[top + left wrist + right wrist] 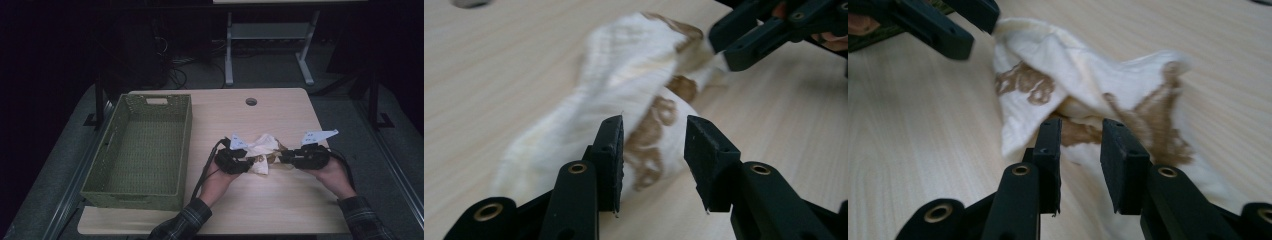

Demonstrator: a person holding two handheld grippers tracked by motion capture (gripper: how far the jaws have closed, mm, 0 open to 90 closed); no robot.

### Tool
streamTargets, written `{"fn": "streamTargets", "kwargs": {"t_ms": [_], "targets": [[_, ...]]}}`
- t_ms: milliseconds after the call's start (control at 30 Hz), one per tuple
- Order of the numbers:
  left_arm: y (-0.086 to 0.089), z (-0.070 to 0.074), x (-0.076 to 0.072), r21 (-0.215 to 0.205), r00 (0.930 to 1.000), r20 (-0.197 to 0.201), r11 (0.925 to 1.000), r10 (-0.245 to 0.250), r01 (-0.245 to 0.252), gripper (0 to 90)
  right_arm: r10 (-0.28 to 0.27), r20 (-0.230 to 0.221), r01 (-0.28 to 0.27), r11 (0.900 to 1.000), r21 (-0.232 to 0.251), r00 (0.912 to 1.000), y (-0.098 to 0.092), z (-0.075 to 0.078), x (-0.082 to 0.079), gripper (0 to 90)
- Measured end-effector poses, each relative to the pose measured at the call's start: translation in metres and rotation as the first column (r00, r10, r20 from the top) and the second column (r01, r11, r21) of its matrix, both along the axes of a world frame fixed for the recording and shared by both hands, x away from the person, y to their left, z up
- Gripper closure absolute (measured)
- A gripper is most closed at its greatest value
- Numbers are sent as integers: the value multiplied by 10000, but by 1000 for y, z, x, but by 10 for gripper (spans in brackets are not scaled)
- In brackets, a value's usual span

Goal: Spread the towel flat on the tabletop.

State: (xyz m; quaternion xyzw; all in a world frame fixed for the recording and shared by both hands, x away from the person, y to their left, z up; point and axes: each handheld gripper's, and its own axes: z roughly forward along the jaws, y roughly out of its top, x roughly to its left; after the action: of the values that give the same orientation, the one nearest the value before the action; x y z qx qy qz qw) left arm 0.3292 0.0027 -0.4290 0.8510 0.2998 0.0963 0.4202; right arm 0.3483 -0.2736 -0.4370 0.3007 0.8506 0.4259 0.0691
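A crumpled white cloth with brown print [262,147] lies on the wooden table between my two grippers. My left gripper [250,161] comes at it from the left, my right gripper [282,157] from the right. In the left gripper view the jaws [653,122] stand apart just above the cloth [624,75], with nothing pressed between the pads. In the right gripper view the jaws [1080,122] also stand apart over a brown fold of the cloth [1088,75]. The pads do not press on it. Each gripper faces the other across the cloth.
A green woven basket [184,145] stands empty at the table's left side, close to my left forearm. A round cable hole [251,101] sits near the far edge. Bare tabletop [280,200] lies toward the person. Desk legs and cables stand on the dark floor beyond.
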Motion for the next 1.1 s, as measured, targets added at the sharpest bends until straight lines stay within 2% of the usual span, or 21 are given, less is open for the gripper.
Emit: {"fn": "streamTargets", "kwargs": {"t_ms": [300,467,533,600,700,867,1000,1100], "targets": [[-29,-21,-4,439,9979,-120,9970,-631,635,554,240,16,-239,9989,-401,9997,16,-10,5,668],[-43,-32,-1,1028,9974,19,9922,-714,708,507,316,132,-306,9968,-743,9994,21,-14,9,645],[-45,-38,1,1243,9975,-36,9898,-700,699,506,309,5,-307,9960,-844,9995,23,-17,10,646],[-45,-39,2,1329,9979,83,9892,-639,622,538,273,-107,-283,9942,-1035,9996,24,-21,12,667],[-43,-39,3,1454,9983,15,9877,-575,567,661,307,-270,-340,9909,-1303,9992,25,-25,13,736],[-36,-37,9,1228,9972,-400,9901,-634,678,840,279,-238,-310,9895,-1415,9993,24,-27,14,863],[-29,-28,8,886,9967,-465,9936,-661,700,863,226,-148,-243,9924,-1205,9996,20,-22,13,870],[-20,-16,6,488,9978,-285,9969,-597,610,864,101,-51,-105,9954,-955,9999,15,-15,10,870]]}}
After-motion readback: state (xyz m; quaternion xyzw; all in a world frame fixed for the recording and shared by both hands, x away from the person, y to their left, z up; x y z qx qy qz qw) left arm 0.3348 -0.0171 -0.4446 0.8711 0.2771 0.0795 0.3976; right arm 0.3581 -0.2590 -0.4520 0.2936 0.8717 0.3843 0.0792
